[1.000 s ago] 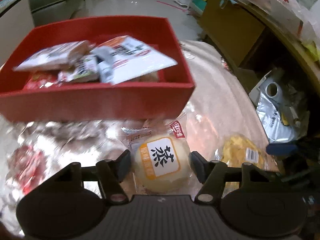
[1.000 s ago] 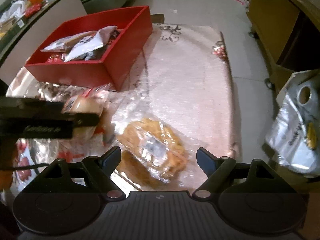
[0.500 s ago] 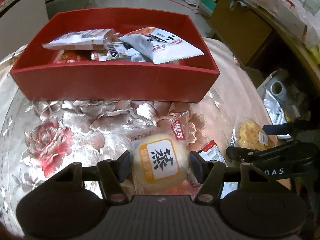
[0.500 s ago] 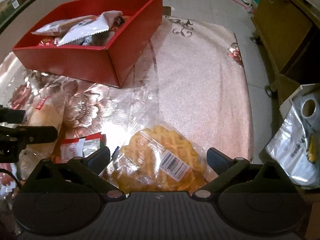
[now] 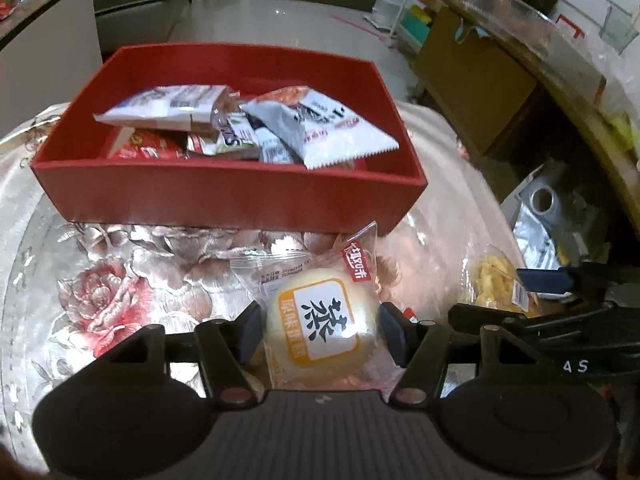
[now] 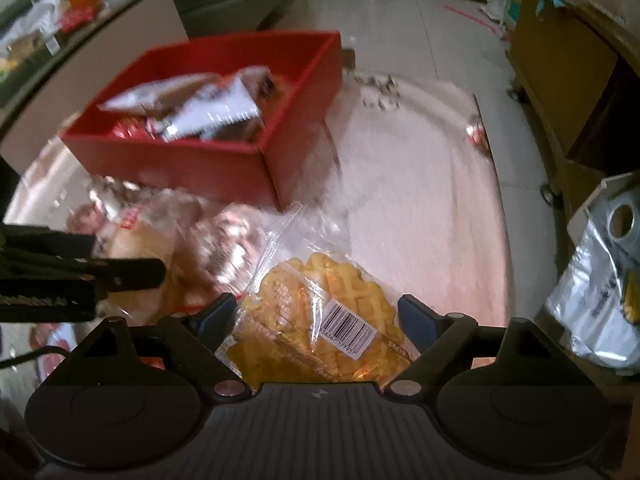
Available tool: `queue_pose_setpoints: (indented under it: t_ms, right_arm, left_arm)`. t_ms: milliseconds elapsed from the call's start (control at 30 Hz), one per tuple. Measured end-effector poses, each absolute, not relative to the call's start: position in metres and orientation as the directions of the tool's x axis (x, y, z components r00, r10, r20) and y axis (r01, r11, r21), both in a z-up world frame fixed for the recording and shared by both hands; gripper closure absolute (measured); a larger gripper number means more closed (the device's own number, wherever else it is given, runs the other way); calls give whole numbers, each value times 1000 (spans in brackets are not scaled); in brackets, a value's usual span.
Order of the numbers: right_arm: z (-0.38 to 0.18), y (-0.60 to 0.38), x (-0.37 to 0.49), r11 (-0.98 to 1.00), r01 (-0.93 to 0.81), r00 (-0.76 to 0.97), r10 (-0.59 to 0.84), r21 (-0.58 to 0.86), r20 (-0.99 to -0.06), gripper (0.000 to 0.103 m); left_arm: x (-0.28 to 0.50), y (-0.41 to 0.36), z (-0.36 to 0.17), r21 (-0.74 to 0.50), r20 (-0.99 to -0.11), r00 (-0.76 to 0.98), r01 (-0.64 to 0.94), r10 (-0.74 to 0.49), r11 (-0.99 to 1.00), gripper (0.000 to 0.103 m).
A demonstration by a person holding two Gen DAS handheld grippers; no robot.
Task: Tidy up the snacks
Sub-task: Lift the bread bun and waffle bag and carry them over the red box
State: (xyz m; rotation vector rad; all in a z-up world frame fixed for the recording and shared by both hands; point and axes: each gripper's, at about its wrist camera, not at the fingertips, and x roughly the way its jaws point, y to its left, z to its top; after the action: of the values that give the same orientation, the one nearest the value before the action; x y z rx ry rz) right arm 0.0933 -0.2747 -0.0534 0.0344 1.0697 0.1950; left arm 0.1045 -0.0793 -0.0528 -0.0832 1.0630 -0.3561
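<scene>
My left gripper (image 5: 320, 330) is shut on a round pale steamed cake in a clear wrapper (image 5: 320, 328), held in front of the red box (image 5: 236, 196). The red box holds several snack packets (image 5: 316, 132). My right gripper (image 6: 314, 318) is shut on a yellow waffle in a clear wrapper (image 6: 320, 316). The waffle also shows at the right of the left wrist view (image 5: 494, 282). The left gripper and its cake show at the left of the right wrist view (image 6: 132, 248). The red box (image 6: 180, 164) lies ahead to the left there.
A floral tablecloth (image 5: 96, 300) covers the table. A small red-and-white packet (image 6: 60, 340) lies on it near the left gripper. A silver bag with a tape roll (image 6: 600, 280) sits off the table's right edge. Wooden cabinets (image 5: 472, 76) stand to the right.
The right gripper has closed on the waffle and lifted it off the cloth. The left gripper still holds the cake and has risen slightly toward the red box.
</scene>
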Motion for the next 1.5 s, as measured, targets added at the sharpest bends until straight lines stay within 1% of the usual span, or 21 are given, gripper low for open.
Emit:
queue_pose_setpoints:
  t_ms: [167, 967, 1300, 1500]
  right_arm:
    - [-32, -263, 91, 973, -183, 499, 218, 144, -839, 13]
    - [0, -230, 109, 969, -216, 582, 225, 118, -781, 13]
    - [15, -219, 119, 965, -222, 618, 252, 141, -745, 13]
    - [26, -215, 127, 961, -219, 648, 271, 167, -712, 13]
  left_arm:
    - [106, -75, -43, -245, -826, 456, 241, -333, 939, 49]
    - [112, -46, -13, -190, -763, 591, 180, -261, 965, 49]
    - [119, -31, 4, -198, -726, 643, 143, -243, 970, 49]
    - [125, -26, 16, -181, -693, 687, 127, -218, 975, 49]
